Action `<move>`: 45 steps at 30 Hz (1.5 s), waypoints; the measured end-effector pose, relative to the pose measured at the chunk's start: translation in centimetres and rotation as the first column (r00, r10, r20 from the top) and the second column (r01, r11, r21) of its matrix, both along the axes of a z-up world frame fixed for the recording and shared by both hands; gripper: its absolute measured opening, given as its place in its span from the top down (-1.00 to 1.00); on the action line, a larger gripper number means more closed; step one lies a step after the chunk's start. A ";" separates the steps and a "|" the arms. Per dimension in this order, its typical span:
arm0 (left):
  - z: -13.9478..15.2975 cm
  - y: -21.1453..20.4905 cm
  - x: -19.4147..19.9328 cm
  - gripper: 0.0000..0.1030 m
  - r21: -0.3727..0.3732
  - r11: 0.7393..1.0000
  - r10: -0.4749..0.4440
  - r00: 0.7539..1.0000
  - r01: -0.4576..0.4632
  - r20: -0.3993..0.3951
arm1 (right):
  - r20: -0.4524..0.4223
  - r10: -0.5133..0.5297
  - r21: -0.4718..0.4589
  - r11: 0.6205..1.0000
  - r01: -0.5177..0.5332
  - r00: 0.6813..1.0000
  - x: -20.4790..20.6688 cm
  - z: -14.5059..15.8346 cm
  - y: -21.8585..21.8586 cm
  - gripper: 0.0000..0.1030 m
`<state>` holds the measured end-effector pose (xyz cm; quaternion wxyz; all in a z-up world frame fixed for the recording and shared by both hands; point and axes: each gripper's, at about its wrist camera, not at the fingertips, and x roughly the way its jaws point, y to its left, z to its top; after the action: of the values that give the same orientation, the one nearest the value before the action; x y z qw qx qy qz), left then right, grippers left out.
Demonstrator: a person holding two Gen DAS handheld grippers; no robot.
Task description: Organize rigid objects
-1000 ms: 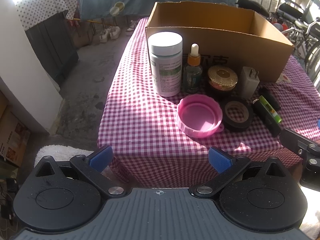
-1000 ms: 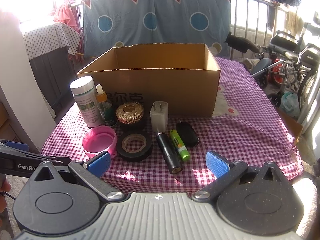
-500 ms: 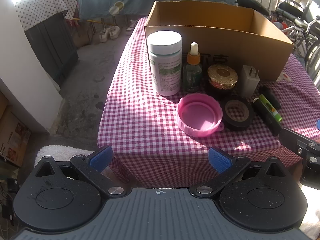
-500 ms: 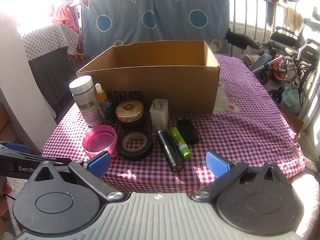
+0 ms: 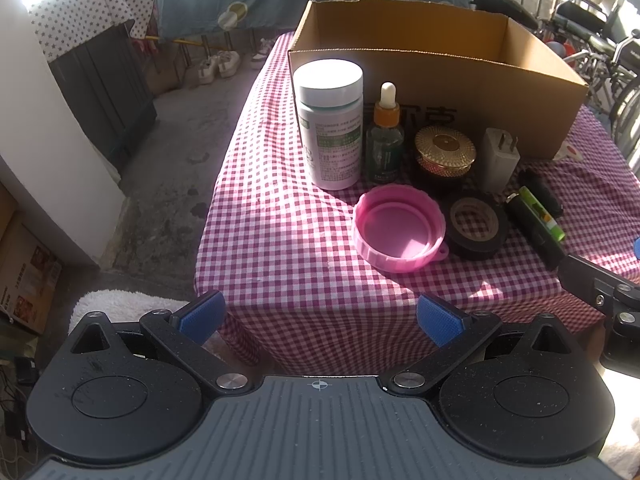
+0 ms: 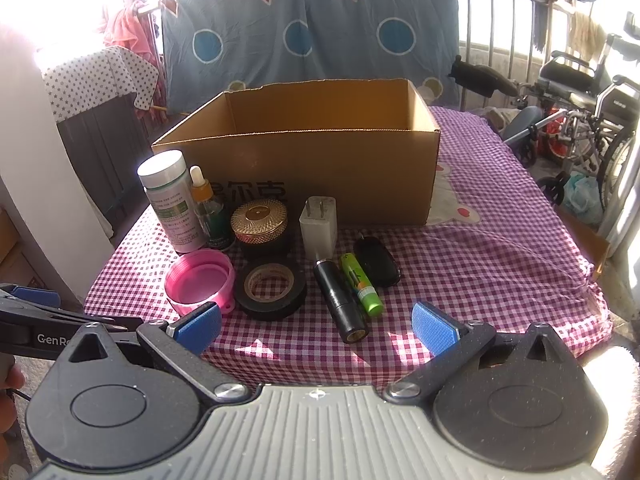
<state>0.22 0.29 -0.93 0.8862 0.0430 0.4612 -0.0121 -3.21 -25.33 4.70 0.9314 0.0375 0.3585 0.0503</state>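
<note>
- Across the middle of both frames, a checked tablecloth carries an open cardboard box at the back.
- Just before the box stand a white bottle, a dropper bottle, a gold-lidded jar and a white charger.
- Nearer lie a pink lid, a roll of black tape, a black tube, a green battery and a black fob.
- At the lower frame edge, the left gripper is spread wide, holding nothing.
- The right gripper is likewise spread, holding nothing.
</note>
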 end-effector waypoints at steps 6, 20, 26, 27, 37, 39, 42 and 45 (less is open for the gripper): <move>0.0 0.0 0.0 -0.99 0.000 1.000 0.001 1.000 -0.001 -0.002 | -0.001 0.000 0.000 1.000 0.000 1.000 0.0 0.0 0.0 -1.00; 0.2 -1.4 0.1 -0.99 -0.030 0.996 -0.089 0.995 0.090 0.037 | 0.056 -0.077 0.020 0.997 0.076 0.995 -0.2 0.1 -2.4 -1.00; 0.7 -3.7 0.3 -0.98 -0.127 0.955 -0.252 0.960 0.267 0.123 | 0.085 -0.132 0.103 0.987 0.123 0.988 -0.2 0.2 -6.0 -1.00; 0.7 -4.0 0.4 -0.96 -0.161 0.940 -0.281 0.950 0.302 0.137 | 0.088 -0.134 0.115 0.986 0.124 0.987 -0.2 0.1 -6.4 -1.00; -0.2 -8.6 1.8 -0.79 -0.244 0.822 -0.488 0.858 0.514 0.161 | 0.009 -0.024 0.289 0.957 0.021 1.000 2.8 -1.8 -8.0 -0.38; -0.6 -9.5 1.9 -0.59 -0.231 0.815 -0.509 0.847 0.532 0.156 | -0.005 0.003 0.305 0.952 -0.002 1.000 3.7 -2.3 -7.9 -0.28; -1.2 -10.3 2.2 -0.49 -0.232 0.801 -0.537 0.834 0.552 0.131 | -0.018 0.071 0.341 0.938 -0.060 0.997 4.9 -3.1 -7.4 -0.13; -1.8 -10.5 2.6 -0.33 -0.251 0.793 -0.548 0.830 0.555 0.101 | -0.039 0.128 0.366 0.925 -0.105 0.991 5.9 -3.7 -7.1 0.15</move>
<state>2.85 -10.26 -2.74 0.8466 0.0548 0.4125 -0.3317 2.68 -32.40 1.02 0.8922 0.1892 0.3734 0.1695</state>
